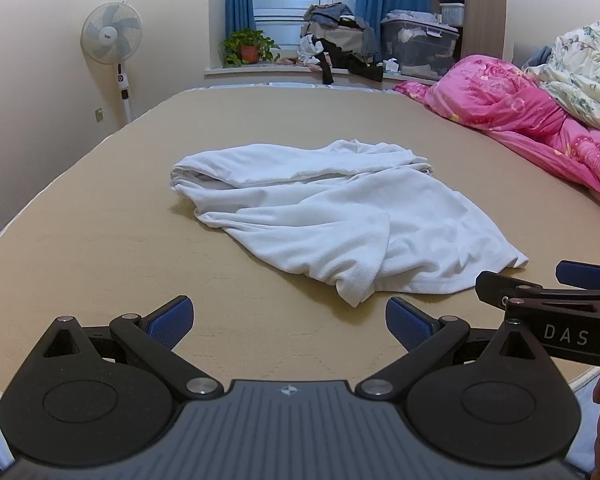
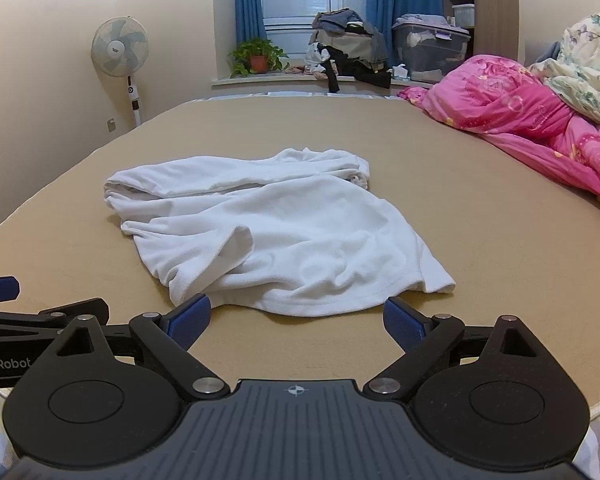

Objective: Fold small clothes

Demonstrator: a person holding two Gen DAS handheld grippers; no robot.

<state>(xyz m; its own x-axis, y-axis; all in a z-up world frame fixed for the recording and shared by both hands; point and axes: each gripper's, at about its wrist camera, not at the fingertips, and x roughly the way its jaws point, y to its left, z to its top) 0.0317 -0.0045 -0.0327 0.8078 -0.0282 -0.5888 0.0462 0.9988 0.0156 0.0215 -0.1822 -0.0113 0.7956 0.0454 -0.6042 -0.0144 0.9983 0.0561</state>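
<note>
— Where is the garment relative to the two tools?

— The white garment (image 1: 324, 216) lies crumpled in the middle of the bed (image 1: 100, 240), ahead of both. In the left wrist view it sits ahead and to the right of the left gripper (image 1: 288, 320); in the right wrist view it sits straight ahead of the right gripper (image 2: 298, 320), reaching off to the left.

— Which one is nearer?

— The right, I judge. Its left finger (image 2: 190, 318) appears just beside the near hem, perhaps overlapping it in the picture; I cannot tell whether it touches. The left gripper has a strip of bare bed between its fingers and the nearest fold.

— Are the fingers holding anything?

— No. Both pairs are spread wide and empty, with only bed showing between them.

— How does the cloth run?

— Its long axis seems to go diagonally, from a rolled, bunched part toward the far left of the bed down to a flatter corner (image 2: 446, 282) at the near right. A loose flap (image 1: 360, 280) folds over the near edge.

— So what does the next move depend on?

— Likely on spreading it flat first. The near hem faces both tools, so the right gripper could take the near right corner, and the left would have to move right and forward to reach the folded flap.
</note>
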